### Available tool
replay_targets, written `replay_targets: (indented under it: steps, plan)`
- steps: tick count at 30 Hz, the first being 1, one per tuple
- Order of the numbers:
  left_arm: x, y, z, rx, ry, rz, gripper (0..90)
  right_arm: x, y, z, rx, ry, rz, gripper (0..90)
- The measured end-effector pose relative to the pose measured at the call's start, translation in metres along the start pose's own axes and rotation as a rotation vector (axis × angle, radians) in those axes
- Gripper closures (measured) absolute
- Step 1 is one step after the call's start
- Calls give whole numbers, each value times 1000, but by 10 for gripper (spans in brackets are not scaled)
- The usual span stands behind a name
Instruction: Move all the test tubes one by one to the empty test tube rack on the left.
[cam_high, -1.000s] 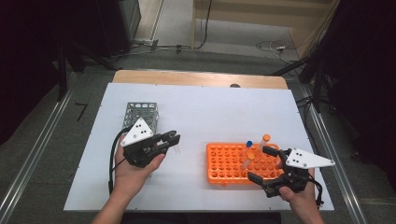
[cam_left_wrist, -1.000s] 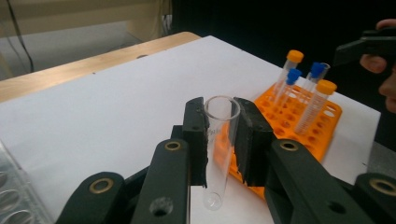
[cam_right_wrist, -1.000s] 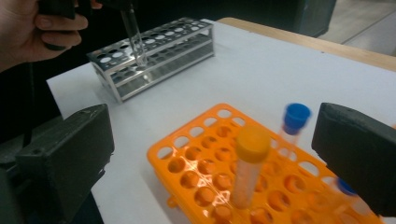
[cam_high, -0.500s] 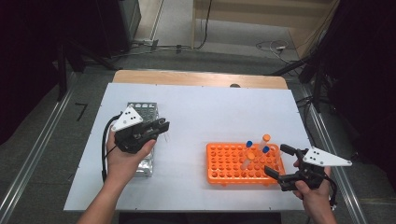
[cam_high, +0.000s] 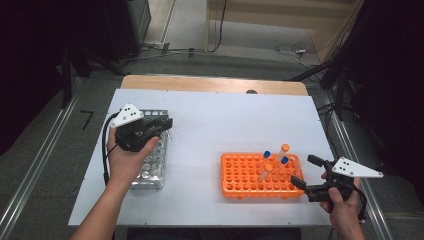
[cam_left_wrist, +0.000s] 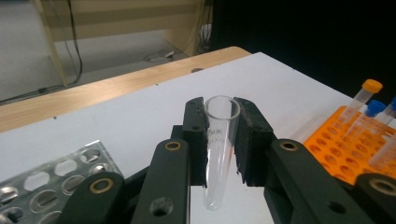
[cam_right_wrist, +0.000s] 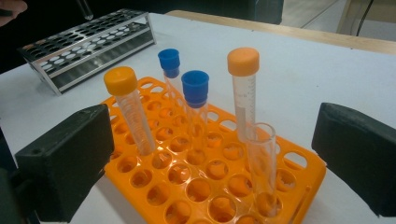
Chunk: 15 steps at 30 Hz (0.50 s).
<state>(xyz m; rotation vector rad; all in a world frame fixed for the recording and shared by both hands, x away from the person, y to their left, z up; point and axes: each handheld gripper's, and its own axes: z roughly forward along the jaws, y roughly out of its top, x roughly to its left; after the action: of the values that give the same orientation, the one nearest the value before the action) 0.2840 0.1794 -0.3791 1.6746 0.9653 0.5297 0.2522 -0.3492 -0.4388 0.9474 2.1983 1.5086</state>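
The left gripper (cam_high: 165, 124) carries the glass tube (cam_left_wrist: 218, 144) away from the orange rack (cam_high: 260, 176) — now above the metal rack (cam_high: 150, 165); the right gripper (cam_high: 306, 173) draws back.

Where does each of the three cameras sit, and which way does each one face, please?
High view: above the person's side, facing forward and down on table; both forearms show.
Left gripper view: on left gripper, facing along its jaws, shut on tube.
Right gripper view: on right gripper, facing the open jaws.
All share the orange rack and metal rack.

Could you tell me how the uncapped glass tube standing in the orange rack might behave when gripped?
The uncapped tube looks thin, clear and smooth, so probably fragile and slippery. It stands in the orange rack, likely lifting easily. Round, it would probably roll if laid down.
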Motion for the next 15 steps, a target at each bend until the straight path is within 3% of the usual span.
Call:
replay_targets:
  steps: [15]
  plan:
    - [26,20,15,-19,72,7,761,-6,-9,3,18,31,-13,0]
